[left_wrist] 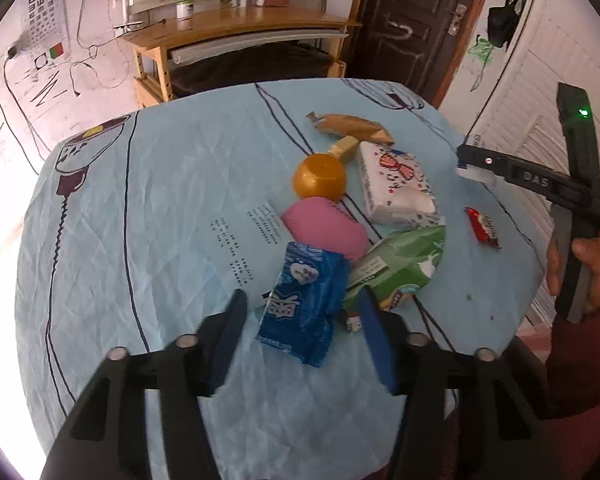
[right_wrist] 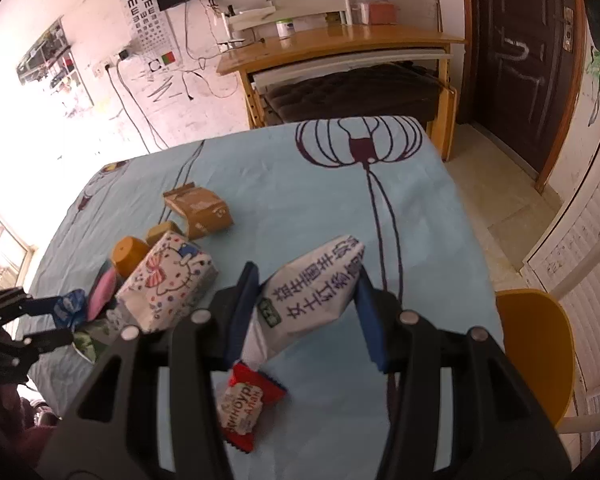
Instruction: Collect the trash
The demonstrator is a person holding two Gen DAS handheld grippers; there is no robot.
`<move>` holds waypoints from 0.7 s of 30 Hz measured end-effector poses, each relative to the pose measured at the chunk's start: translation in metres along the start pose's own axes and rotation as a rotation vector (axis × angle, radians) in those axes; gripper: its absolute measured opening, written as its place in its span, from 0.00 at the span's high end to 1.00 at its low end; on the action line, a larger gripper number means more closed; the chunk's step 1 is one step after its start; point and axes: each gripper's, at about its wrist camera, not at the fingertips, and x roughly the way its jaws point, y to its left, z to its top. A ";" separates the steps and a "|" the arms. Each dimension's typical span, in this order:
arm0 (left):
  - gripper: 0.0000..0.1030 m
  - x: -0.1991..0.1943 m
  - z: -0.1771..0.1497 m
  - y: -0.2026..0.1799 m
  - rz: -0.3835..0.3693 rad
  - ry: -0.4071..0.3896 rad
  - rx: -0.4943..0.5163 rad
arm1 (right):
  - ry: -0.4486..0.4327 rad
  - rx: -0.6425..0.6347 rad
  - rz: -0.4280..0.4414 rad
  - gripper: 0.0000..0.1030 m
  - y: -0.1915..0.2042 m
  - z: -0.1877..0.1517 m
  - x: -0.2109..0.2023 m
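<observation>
Left gripper (left_wrist: 302,312) low in frame, jaws apart, blue wrapper (left_wrist: 302,304) lying loose between them, right gripper (right_wrist: 306,300) clamped on white packet (right_wrist: 312,296) at centre frame

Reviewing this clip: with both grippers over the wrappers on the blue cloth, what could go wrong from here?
1. The left gripper is open around the blue wrapper, whose far end lies against the green packet; closing may catch both.
2. The right gripper pinches the white packet, which sticks out well past the fingers and may slip.
3. The red candy wrapper lies right below and could be swept off the table's near edge.
</observation>
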 end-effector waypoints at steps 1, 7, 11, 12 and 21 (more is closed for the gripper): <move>0.67 0.002 0.000 0.001 0.005 0.006 -0.004 | 0.001 0.001 0.001 0.55 -0.001 -0.001 0.001; 0.93 0.000 -0.003 0.002 0.018 0.006 -0.008 | 0.001 0.002 0.009 0.55 -0.002 -0.002 0.002; 0.94 -0.017 0.001 0.001 0.033 -0.041 -0.009 | -0.011 0.004 0.014 0.55 -0.003 -0.001 -0.001; 0.94 -0.020 0.002 0.001 0.037 -0.049 -0.008 | -0.013 0.004 0.016 0.55 -0.004 -0.001 -0.002; 1.00 -0.007 0.003 -0.006 0.085 0.021 0.036 | -0.023 0.007 0.036 0.55 -0.008 -0.001 -0.006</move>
